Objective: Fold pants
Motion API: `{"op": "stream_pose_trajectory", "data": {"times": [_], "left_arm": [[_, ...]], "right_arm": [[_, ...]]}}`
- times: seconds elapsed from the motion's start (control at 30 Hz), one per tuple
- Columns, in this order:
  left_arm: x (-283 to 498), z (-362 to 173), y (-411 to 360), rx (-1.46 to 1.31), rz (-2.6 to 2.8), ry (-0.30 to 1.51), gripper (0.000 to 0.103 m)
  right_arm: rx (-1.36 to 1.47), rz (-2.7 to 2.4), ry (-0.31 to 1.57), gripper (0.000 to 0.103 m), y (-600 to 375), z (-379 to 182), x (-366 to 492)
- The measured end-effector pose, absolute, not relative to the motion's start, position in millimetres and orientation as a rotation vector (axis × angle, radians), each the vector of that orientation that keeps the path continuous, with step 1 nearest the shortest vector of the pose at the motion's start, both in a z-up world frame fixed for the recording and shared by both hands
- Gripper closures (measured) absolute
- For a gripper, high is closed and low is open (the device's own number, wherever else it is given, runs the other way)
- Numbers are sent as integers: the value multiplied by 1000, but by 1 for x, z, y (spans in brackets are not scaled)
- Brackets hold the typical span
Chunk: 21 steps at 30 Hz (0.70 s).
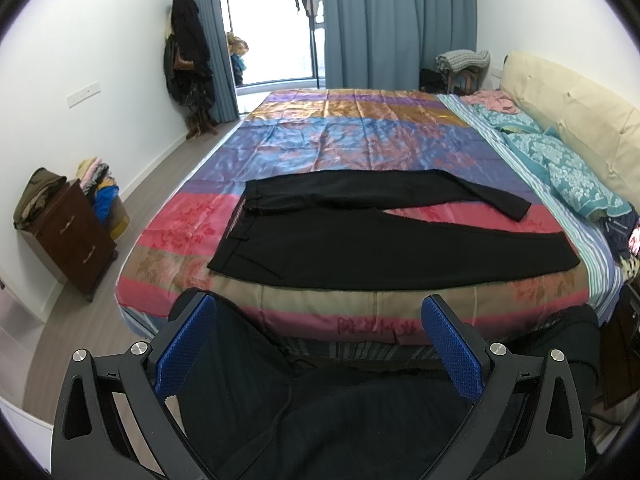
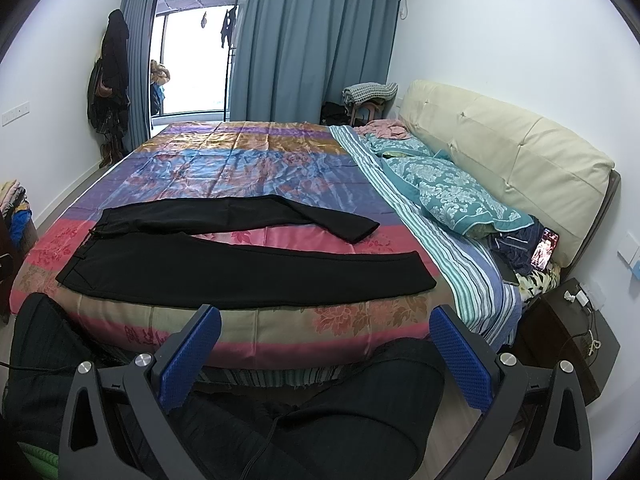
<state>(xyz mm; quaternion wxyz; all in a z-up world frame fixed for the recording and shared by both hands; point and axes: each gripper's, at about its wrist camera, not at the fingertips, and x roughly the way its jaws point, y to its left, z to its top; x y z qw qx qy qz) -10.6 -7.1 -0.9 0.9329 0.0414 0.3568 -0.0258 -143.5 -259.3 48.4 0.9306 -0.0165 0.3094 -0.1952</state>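
Note:
Black pants [image 1: 360, 248] [image 2: 224, 272] lie flat on the near part of a colourful bedspread [image 1: 340, 136] [image 2: 248, 160], waistband at the left, both legs stretching right and spread apart in a V. My left gripper [image 1: 318, 336] hangs open below the bed's near edge, blue pads wide apart, nothing between them. Also open and empty, my right gripper [image 2: 326, 348] is held short of the bed, off the pants' right half. A person's dark-trousered legs [image 1: 320, 420] [image 2: 280, 420] fill the space under both grippers.
Teal pillows [image 2: 452, 196] and a cream headboard [image 2: 500, 152] line the bed's right side, with a phone [image 2: 544, 250] beside them. A dark nightstand [image 2: 568, 328] stands at the right. A brown cabinet [image 1: 76, 240] with clothes stands at the left wall. Blue curtains [image 1: 392, 24] hang behind.

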Motion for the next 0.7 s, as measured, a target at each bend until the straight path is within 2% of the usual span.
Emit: {"op": "stream_pose_trajectory", "data": {"times": [0.7], "left_arm": [[-10,1,-8,85,-52,733,0]], "right_arm": [[-32,-402,632,0,-267,52,-139]]}}
